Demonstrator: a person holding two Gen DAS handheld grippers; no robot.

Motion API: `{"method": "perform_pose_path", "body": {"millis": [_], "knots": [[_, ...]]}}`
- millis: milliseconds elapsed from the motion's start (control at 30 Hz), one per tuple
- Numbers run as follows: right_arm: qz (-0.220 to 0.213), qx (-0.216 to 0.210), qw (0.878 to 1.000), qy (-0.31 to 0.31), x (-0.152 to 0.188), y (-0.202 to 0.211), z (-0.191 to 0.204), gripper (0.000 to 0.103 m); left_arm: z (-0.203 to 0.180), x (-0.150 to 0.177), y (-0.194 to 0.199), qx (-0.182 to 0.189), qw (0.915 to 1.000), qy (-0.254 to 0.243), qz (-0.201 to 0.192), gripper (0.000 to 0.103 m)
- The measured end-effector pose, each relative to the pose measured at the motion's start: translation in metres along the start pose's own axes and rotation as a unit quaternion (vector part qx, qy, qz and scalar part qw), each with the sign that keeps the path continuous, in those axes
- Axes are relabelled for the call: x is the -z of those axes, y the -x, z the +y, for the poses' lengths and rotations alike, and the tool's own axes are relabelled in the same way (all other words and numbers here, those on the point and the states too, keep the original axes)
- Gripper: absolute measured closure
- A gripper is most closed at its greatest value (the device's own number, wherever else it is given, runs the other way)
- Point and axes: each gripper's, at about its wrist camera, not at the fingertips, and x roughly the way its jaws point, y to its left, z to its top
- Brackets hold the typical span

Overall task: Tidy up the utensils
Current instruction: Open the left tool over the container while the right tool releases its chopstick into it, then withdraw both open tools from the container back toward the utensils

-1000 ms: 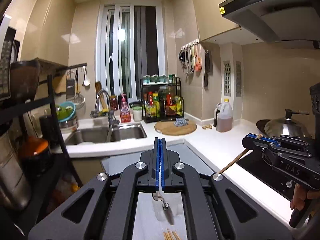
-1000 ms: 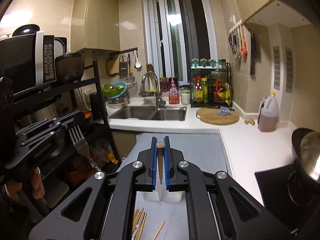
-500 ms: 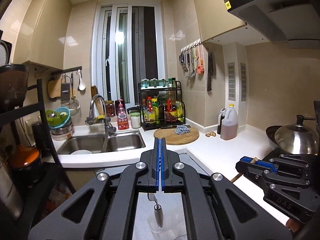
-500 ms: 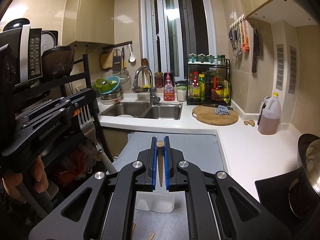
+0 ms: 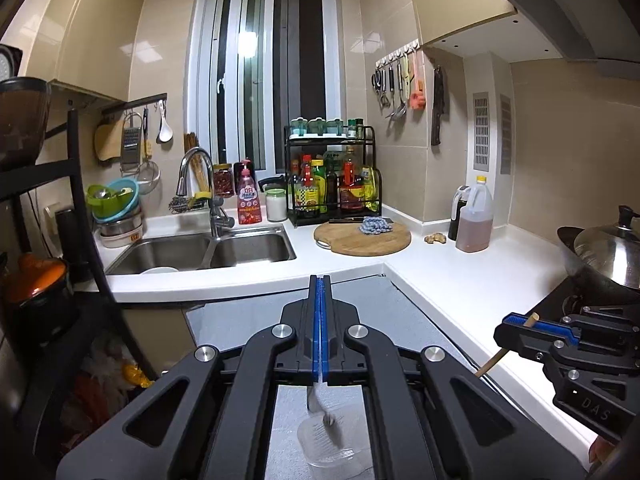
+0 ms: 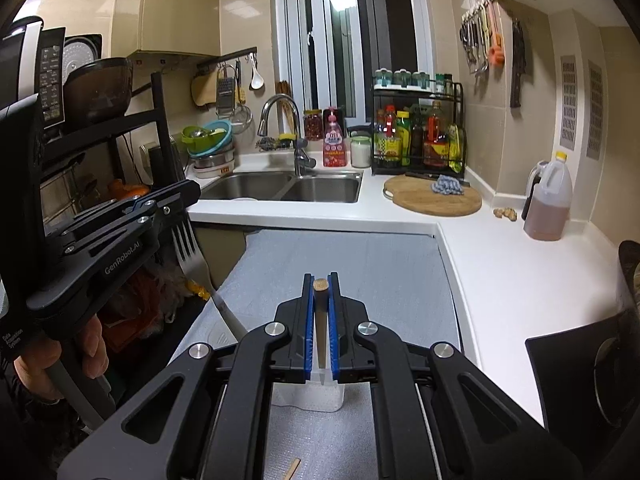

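My left gripper (image 5: 320, 292) is shut on a metal fork (image 6: 192, 254); its handle (image 5: 326, 420) hangs down over a clear plastic container (image 5: 332, 446) on the grey mat (image 5: 248, 320). My right gripper (image 6: 320, 280) is shut on a wooden chopstick (image 6: 320, 322), held upright above the same clear container (image 6: 308, 398). The right gripper also shows in the left wrist view (image 5: 536, 326), with the chopstick (image 5: 490, 364) slanting down from it. The left gripper also shows in the right wrist view (image 6: 168, 204).
A loose chopstick tip (image 6: 292, 468) lies on the mat. A double sink (image 5: 208, 250), a round cutting board (image 5: 362, 238), an oil jug (image 5: 474, 220) and a condiment rack (image 5: 334, 176) stand on the white counter. A lidded wok (image 5: 608, 252) sits at right, a black shelf rack (image 5: 44, 240) at left.
Both grippers have risen and drawn together over the clear container. The fork handle now hangs over it, and the loose chopsticks have dropped out of the left view.
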Motion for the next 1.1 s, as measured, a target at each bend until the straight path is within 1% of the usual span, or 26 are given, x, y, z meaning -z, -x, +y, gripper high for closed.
{"method": "perform_pose_path", "body": {"millis": [100,200,233,267,300,333,367,400,433,567,600,633,667,700,800,833,900,1033,1100], "knots": [[0.008,0.000,1.000,-0.002,0.006,-0.007,0.000,0.096,0.003,0.006,-0.005,0.000,1.0000,0.003,0.006,0.103],[0.012,0.000,1.000,-0.003,0.009,-0.013,0.000,0.096,0.004,0.011,-0.007,0.007,0.9999,0.007,0.011,0.103],[0.014,0.001,1.000,-0.002,0.011,-0.015,0.001,0.094,0.005,0.011,-0.008,0.008,0.9998,0.010,0.014,0.103],[0.014,0.001,1.000,-0.004,0.012,-0.016,0.001,0.091,0.008,0.012,-0.008,0.014,0.9995,0.021,0.018,0.100],[0.015,0.002,1.000,-0.007,0.015,-0.016,0.000,0.075,0.012,0.013,-0.009,0.022,0.9989,0.034,0.026,0.084],[0.017,0.006,1.000,-0.012,0.017,-0.017,0.000,0.056,0.016,0.013,-0.008,0.018,0.9985,0.042,0.031,0.067],[0.016,0.008,1.000,-0.015,0.019,-0.017,-0.001,0.051,0.019,0.014,-0.005,0.008,0.9983,0.051,0.028,0.029],[0.014,0.011,1.000,-0.018,0.021,-0.017,-0.001,0.050,0.020,0.017,-0.001,-0.002,0.9983,0.056,0.017,0.023],[0.016,0.012,1.000,-0.019,0.023,-0.017,-0.001,0.050,0.022,0.018,0.004,-0.010,0.9982,0.059,0.005,0.023],[0.021,0.011,0.999,-0.032,0.029,-0.014,-0.002,0.046,0.022,0.029,0.017,-0.018,0.9985,0.048,0.018,0.022],[0.017,0.011,0.999,-0.032,0.031,-0.009,-0.001,0.044,0.022,0.033,0.022,-0.023,0.9985,0.045,0.022,0.022],[0.014,0.013,0.999,-0.031,0.033,-0.005,0.000,0.039,0.022,0.036,0.025,-0.026,0.9984,0.043,0.025,0.021],[0.010,0.015,0.999,-0.030,0.037,0.002,0.003,0.036,0.022,0.042,0.032,-0.030,0.9982,0.042,0.032,0.017],[0.007,0.020,0.999,-0.027,0.042,0.008,0.006,0.031,0.023,0.047,0.038,-0.035,0.9977,0.045,0.036,0.016],[0.005,0.032,0.999,-0.020,0.059,0.027,0.016,0.025,0.024,0.064,0.057,-0.034,0.9965,0.057,0.050,0.016],[0.008,0.033,0.999,-0.021,0.065,0.032,0.019,0.023,0.022,0.071,0.066,-0.040,0.9960,0.057,0.056,0.016],[0.012,0.030,0.999,-0.022,0.080,0.046,0.027,0.021,0.019,0.083,0.080,-0.041,0.9952,0.061,0.065,0.016],[0.006,0.051,0.999,-0.013,0.111,0.072,0.044,0.016,0.012,0.108,0.114,-0.051,0.9930,0.069,0.081,0.016],[0.012,0.056,0.998,-0.017,0.126,0.082,0.048,0.015,0.008,0.119,0.128,-0.049,0.9919,0.071,0.093,0.016]]}}
